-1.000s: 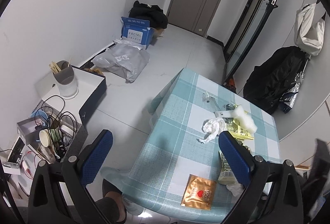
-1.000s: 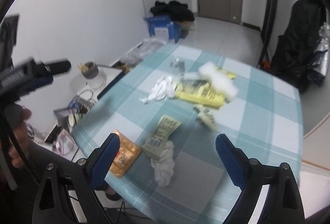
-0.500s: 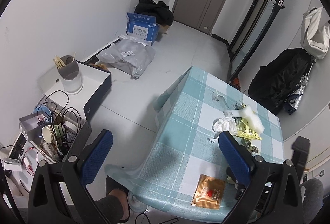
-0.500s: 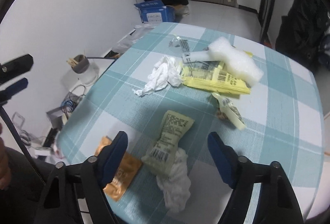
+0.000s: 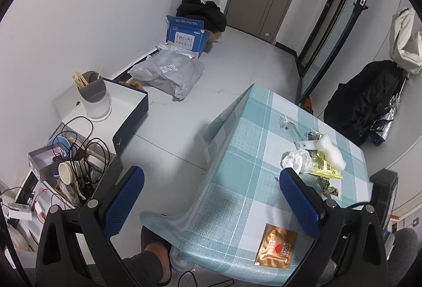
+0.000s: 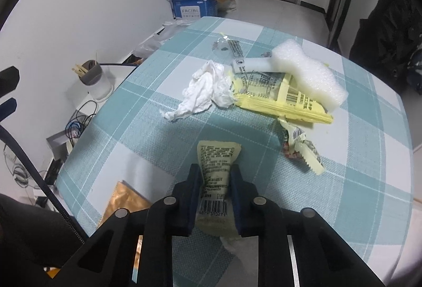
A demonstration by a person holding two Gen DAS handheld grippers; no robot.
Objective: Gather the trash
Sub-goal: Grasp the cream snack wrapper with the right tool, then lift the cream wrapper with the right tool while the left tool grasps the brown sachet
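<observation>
Barely begun: right gripper (image 6: 215,188) just closed, fingers clamped on the pale green wrapper (image 6: 216,168) at the counter's (image 6: 126,133) near edge, not yet lifted; left gripper (image 5: 211,200) idle, fingers wide apart, empty. Still left: tissue (image 6: 205,91) at 12 o'clock, yellow packet (image 6: 284,99), foam (image 6: 306,73) and torn sachet (image 6: 300,149) toward 1 o'clock, gold sachet (image 6: 124,202) at 9. No bin in sight; nothing blocking the lift.

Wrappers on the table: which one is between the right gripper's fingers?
The pale green barcoded wrapper, pinched in the right gripper; the yellow wrapper lies untouched farther away.
</observation>
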